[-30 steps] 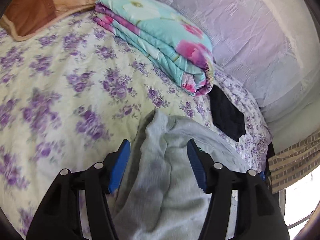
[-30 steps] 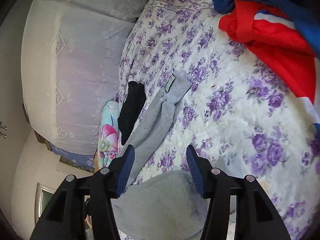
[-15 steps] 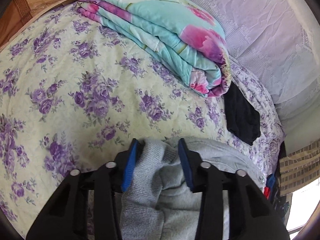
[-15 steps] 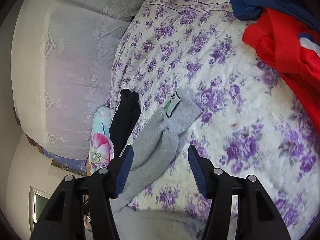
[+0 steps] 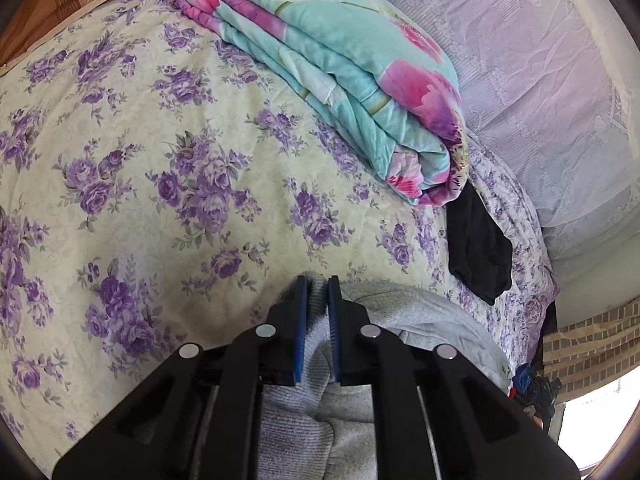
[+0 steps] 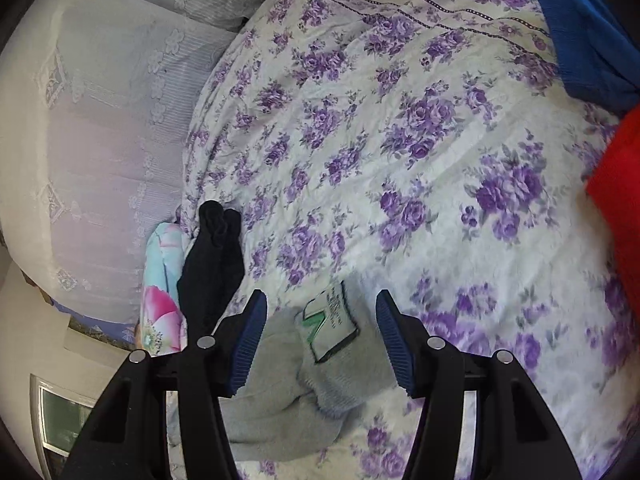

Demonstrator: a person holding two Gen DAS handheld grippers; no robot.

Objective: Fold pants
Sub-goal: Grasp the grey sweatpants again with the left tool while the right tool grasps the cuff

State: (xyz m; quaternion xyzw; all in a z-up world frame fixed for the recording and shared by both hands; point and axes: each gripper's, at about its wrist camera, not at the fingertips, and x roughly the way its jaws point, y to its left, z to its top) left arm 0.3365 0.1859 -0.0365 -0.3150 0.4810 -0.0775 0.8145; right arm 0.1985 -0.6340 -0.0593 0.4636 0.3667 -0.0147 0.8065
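Left gripper pinching grey pants; right gripper spread above waistband.

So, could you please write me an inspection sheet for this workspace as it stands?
Surface: bed sheet with purple flowers, wrinkled.
Job's things: grey pants lie on the sheet, label patch facing up at the end near the right claw.
Clutter: folded floral quilt; black garment beside it; blue garment and red garment at the far side.
Grippers: left claw shut on a fold of the grey pants; right claw open above the labelled end, not gripping.
Cables: nothing seen.
Surroundings: lace curtain along the bed; brown pillow at the head.
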